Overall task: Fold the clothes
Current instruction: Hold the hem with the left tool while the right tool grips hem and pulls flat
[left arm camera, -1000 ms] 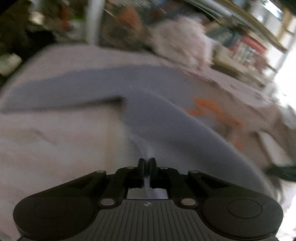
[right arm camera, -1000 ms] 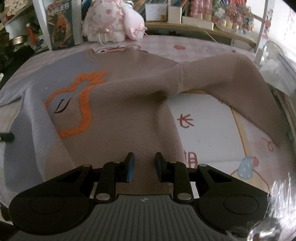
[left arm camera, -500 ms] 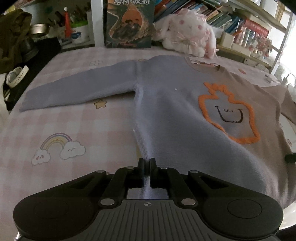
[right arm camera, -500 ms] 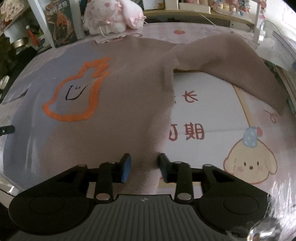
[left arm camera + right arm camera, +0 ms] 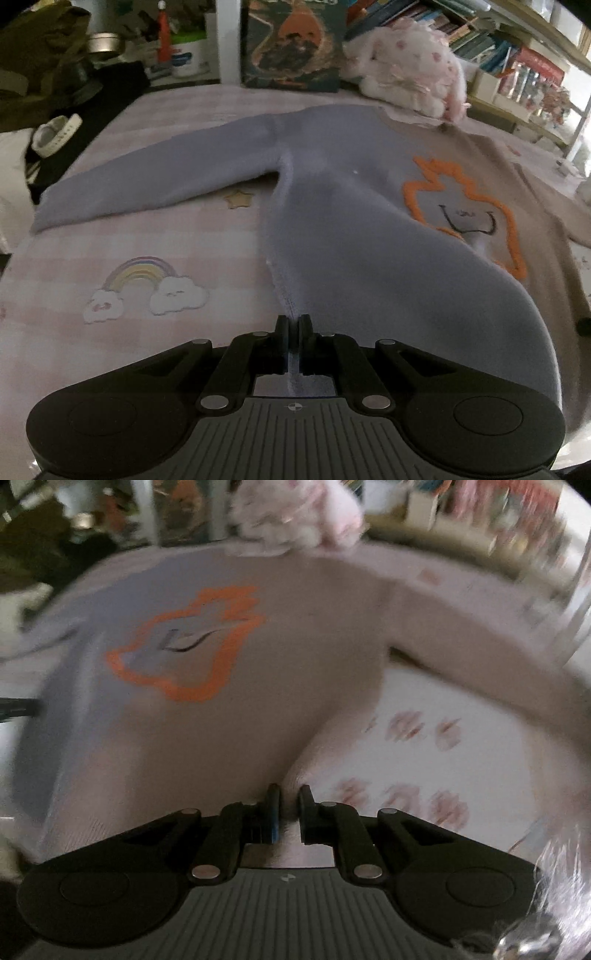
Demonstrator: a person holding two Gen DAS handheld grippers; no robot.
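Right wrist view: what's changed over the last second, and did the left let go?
The right gripper has closed from open onto the bottom hem of the lilac-and-beige fleece sweater at its beige corner, and the blurred view suggests it is moving. The left gripper has not let go: it stays clamped on the lilac hem corner, and the sweater still lies spread on the pink checked sheet.

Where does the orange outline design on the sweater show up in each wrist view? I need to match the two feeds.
Left wrist: the orange outline design sits right of centre, on the sweater beyond the left gripper.
Right wrist: the design is left of centre, blurred, above the right gripper.
Shared landmark: the pink plush toy behind the collar.
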